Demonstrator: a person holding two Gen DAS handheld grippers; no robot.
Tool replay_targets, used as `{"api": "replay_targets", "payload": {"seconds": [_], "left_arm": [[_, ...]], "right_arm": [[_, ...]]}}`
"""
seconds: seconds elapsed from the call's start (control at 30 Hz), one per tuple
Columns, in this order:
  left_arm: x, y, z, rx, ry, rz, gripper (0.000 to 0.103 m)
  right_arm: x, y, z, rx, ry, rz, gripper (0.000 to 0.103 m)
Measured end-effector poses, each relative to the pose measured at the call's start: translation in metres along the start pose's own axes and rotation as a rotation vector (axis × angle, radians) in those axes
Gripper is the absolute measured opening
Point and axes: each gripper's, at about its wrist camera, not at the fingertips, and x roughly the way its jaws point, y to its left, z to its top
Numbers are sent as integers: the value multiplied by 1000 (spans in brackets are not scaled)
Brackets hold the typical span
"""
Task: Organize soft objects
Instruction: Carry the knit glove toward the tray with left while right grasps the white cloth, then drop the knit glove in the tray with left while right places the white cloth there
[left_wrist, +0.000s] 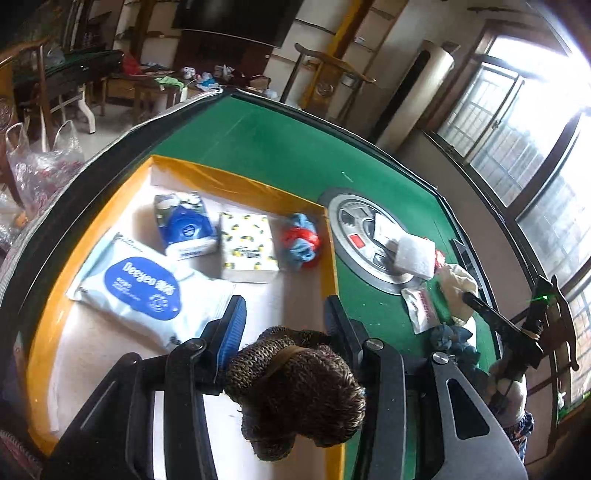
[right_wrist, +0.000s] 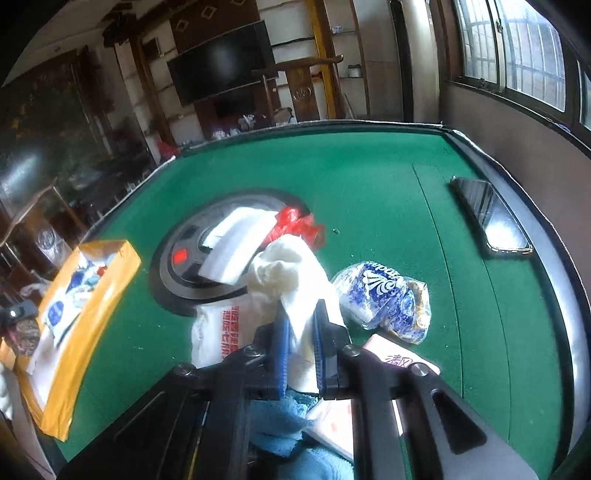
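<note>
Brown knitted fabric, a bundled woolly item, sits nearest the left wrist camera, hanging between the jaws of the left gripper above the yellow-walled box. Those jaws stand apart with a gap on the blue-padded side, so I cannot tell whether they grip it or it merely rests there. In the right wrist view the right gripper is clenched on a white cloth, which rises from a heap on the green tabletop.

Inside the box lie a wipes pack reading "Deeyeo", a smaller blue pack, a lemon-print tissue pack and a blue-and-red cloth bundle. Outside it, on the tabletop's round centre panel, rests a white folded pad; nearby are a red plastic bag, a white packet with red Chinese print, a blue-patterned tissue wrapper whose lettering is too warped to read, and a pink packet with Chinese characters. A phone lies near the tabletop edge.

Risks, as I judge them: the knit bundle could slip out early and land on the box wall, and lifting the white cloth could drag neighbouring packets across the heap.
</note>
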Motion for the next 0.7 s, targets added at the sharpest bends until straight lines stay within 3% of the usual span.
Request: {"api": "replay_targets", "payload": {"seconds": [0.23,0.33,0.4,0.53,0.63,0.7], "left_arm": [[21,39,5,-92,43,16,42],[37,46,7,-117,74,4,49],[43,50,7,-141,90,0,61],[40,60,3,-215,102,-61,61],[21,63,-1,-224,74,-105,61],[2,66,-5,-224,37,-115,67]], "right_arm": [[-46,51,13,-87,-41,56,11],[-55,88,17,-139,-31,121,11],[-53,112,16,-163,-6,170,11],[-30,160,11,-197,63,266,11],[-7,194,7,-213,116,329,11],[9,218,4,-220,149,369,11]]}}
